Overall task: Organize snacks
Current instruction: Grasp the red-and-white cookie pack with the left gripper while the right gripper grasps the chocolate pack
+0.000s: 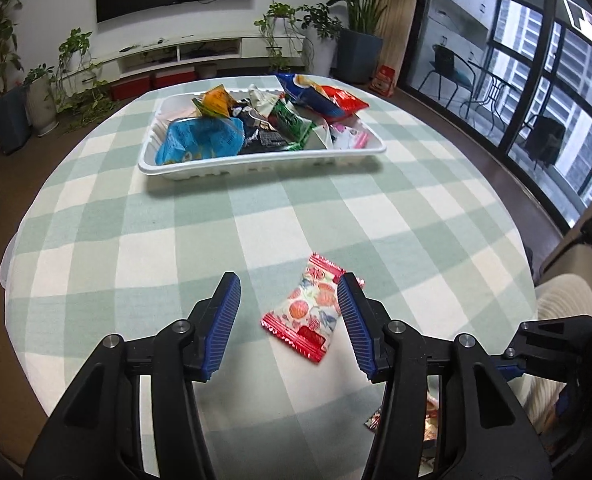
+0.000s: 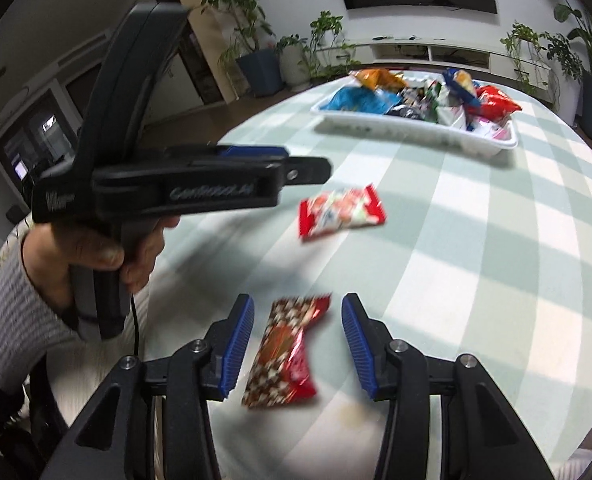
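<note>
A red-and-white fruit-print snack packet (image 1: 307, 308) lies flat on the checked tablecloth between the fingers of my left gripper (image 1: 290, 280). It sits closer to the right finger, and the pads do not press it, so the gripper is open. Seen from the right wrist, the same packet (image 2: 341, 210) lies just beyond the left gripper (image 2: 315, 168), which a hand holds. My right gripper (image 2: 296, 300) is open around a red-and-brown checkered packet (image 2: 284, 352) that lies on the cloth, touching neither pad. At the far side, a white tray (image 1: 256, 168) (image 2: 415, 132) holds several snack bags.
The round table (image 1: 415, 208) carries a green-and-white checked cloth, with open cloth between the packets and the tray. A grey ribbed sleeve (image 2: 12, 312) is at the near left edge. Potted plants, a low TV console and glass doors ring the room.
</note>
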Motion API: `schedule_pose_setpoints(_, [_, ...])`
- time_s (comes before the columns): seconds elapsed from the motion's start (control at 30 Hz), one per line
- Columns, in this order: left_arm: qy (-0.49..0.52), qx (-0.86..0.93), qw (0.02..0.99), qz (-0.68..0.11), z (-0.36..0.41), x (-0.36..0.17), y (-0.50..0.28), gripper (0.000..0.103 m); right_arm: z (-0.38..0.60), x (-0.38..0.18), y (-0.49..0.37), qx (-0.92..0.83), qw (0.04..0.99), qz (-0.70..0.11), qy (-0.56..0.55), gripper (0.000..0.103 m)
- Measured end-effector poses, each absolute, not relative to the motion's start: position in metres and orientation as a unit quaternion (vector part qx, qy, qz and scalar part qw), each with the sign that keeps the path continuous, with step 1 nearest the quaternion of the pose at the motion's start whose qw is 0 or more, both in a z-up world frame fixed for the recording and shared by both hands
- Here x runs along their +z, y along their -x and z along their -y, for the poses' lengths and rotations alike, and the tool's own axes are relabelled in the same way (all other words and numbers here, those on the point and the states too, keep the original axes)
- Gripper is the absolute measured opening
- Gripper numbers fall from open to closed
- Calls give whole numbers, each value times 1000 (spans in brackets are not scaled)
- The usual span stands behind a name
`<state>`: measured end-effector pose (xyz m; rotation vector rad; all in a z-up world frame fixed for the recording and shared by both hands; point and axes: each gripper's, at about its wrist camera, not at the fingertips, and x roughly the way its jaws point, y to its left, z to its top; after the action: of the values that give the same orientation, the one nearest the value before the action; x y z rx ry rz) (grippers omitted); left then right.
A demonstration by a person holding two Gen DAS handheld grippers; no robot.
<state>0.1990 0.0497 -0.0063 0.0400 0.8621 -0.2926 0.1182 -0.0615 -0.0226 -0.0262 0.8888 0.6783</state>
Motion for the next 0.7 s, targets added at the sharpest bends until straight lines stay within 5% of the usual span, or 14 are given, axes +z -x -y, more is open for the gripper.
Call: schedule_pose_setpoints(0.7, [-103, -197, 874, -431, -29, -42, -205, 53, 43, -39, -95, 300, 853, -416, 90, 50])
